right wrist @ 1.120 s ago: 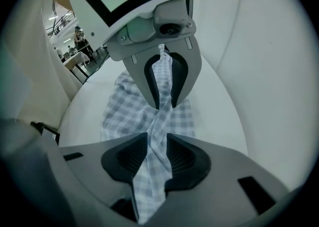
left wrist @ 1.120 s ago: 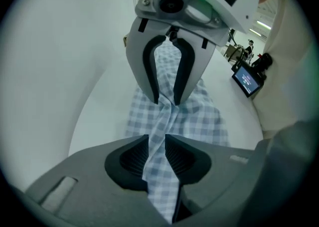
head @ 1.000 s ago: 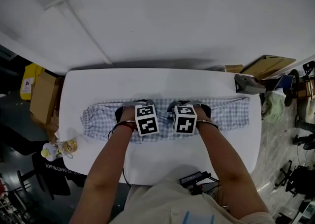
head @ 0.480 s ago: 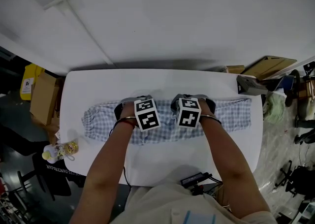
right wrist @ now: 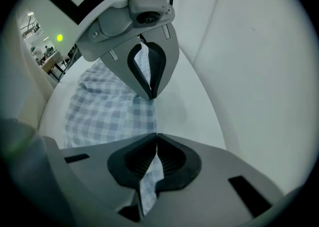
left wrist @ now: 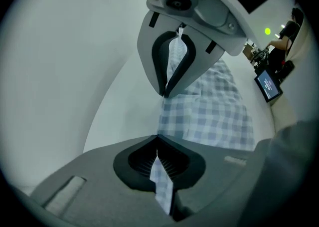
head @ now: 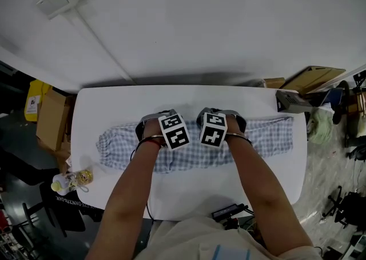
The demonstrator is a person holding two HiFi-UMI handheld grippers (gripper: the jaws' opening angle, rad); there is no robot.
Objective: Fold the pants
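**Item:** pants [head: 269, 136], pale blue-and-white check, thin woven cloth. They are spread in one long strip from left to right across the middle of the white table [head: 189, 196], with bare tabletop in front and behind.

**Grip:** the left gripper [left wrist: 157, 157] has its jaws clenched on a pinch of the checked cloth, which shows between the ribbed pads [left wrist: 142, 160]. The right gripper [right wrist: 155, 158] has its jaws clenched on the cloth in the same way. The two grippers sit side by side near the middle of the strip, toward its far edge.

**Containers:** a brown cardboard box [head: 50, 120] stands on the floor just beside the table's left end; its contents cannot be made out. Flattened cardboard [head: 317, 76] lies past the table's far right corner.
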